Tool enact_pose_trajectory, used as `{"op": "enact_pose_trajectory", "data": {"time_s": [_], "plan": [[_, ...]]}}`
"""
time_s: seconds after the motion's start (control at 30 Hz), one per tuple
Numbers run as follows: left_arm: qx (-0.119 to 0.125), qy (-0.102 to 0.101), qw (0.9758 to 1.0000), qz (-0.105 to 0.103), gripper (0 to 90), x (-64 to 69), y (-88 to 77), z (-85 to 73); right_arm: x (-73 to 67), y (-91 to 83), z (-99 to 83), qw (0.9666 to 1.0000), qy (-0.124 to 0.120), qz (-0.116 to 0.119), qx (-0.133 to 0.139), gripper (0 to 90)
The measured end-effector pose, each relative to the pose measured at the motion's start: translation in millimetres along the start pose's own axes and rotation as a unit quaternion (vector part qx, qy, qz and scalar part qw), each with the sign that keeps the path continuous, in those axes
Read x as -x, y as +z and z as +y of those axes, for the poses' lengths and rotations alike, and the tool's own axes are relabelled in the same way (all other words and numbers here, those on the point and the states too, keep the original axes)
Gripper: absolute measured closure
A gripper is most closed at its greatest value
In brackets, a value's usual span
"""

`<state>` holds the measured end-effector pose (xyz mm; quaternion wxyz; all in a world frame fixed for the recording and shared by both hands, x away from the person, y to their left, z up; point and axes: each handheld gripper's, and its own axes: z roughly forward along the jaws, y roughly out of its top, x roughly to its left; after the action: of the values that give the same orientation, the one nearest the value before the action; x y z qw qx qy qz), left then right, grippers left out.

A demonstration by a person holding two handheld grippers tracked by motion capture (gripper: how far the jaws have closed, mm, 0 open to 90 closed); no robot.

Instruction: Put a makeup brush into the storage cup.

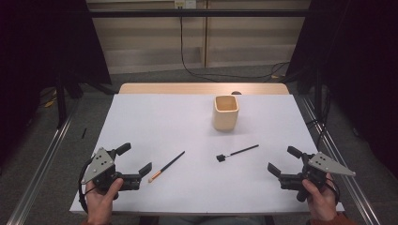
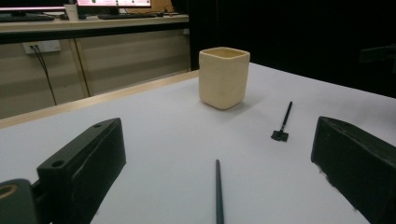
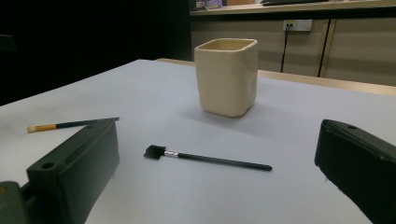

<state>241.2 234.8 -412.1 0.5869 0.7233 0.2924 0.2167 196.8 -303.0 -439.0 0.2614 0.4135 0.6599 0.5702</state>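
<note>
Big white table (image 1: 155, 122) first, w/ a wooden strip along its far edge. On it, 1 cream cup (image 1: 226, 112), upright, far centre-right, standing alone, well apart from both tools. Then 2 grippers: left gripper (image 1: 137, 161) low at the near-left corner, jaws spread wide, holding nothing; right gripper (image 1: 284, 161) at the near-right, jaws also wide, nothing between them. Each sits in a hand, off the brushes. Smallest now: 2 brushes lying flat. Brush w/ orange tip (image 1: 167, 166) lies just beside the left gripper, angled up-right. Black brush (image 1: 237, 153) sits mid-table, nearer the right gripper, head pointing left. Nothing lies between either gripper & its nearest brush; open table from brushes to cup.
</note>
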Motion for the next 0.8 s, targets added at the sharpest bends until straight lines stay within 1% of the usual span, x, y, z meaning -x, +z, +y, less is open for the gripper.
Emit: {"op": "enact_pose_trajectory", "data": {"time_s": [0.07,0.13,0.17,0.2,0.23,0.3,0.47,0.57,0.6,0.67,0.73,0.8], "plan": [[-0.006,-0.007,1.0,-0.003,2.9,-1.3,2.2,1.1,-0.3,0.0,-0.1,1.0,0.0,0.001,0.0,0.0],[-0.003,-0.013,0.9999,-0.004,2.8,-0.5,5.3,3.1,-0.4,0.4,-0.3,1.0,0.001,0.0,0.0,0.0],[-0.005,-0.008,0.9999,-0.006,2.6,0.8,8.1,5.3,-0.4,0.6,-0.3,1.0,0.001,0.0,-0.001,0.0],[-0.003,-0.007,1.0,-0.005,2.7,1.8,9.7,6.8,-0.4,0.7,-0.3,1.0,0.0,0.0,-0.001,0.0],[-0.002,-0.006,0.9999,-0.009,2.6,2.9,11.5,8.7,-0.5,0.4,-0.1,1.0,0.001,0.0,-0.001,0.0],[-0.001,-0.001,1.0,-0.009,2.7,4.7,15.2,11.5,0.5,-0.3,0.9,1.0,-0.002,0.001,0.004,0.0],[-0.007,0.006,0.9998,-0.016,2.7,2.3,25.4,15.5,1.4,-1.3,0.5,1.0,0.001,-0.001,0.003,0.0],[-0.016,0.008,0.9996,-0.023,2.7,0.3,31.1,17.8,1.0,-1.0,0.5,1.0,0.003,0.0,0.001,0.0],[-0.015,0.007,0.9995,-0.026,2.7,-0.2,32.9,18.5,0.9,-0.8,0.5,1.0,0.004,0.0,0.0,0.0],[-0.018,0.008,0.9995,-0.025,2.6,-1.2,36.1,20.5,0.8,-0.7,0.5,1.0,0.004,-0.001,0.0,0.0],[-0.019,0.014,0.9994,-0.024,2.7,-1.8,38.6,22.6,0.9,-0.6,0.3,1.0,0.002,0.001,-0.001,0.0],[-0.029,0.029,0.9989,-0.022,2.9,-2.2,41.8,23.9,0.6,-0.4,0.2,1.0,0.001,0.001,-0.002,0.0]]}}
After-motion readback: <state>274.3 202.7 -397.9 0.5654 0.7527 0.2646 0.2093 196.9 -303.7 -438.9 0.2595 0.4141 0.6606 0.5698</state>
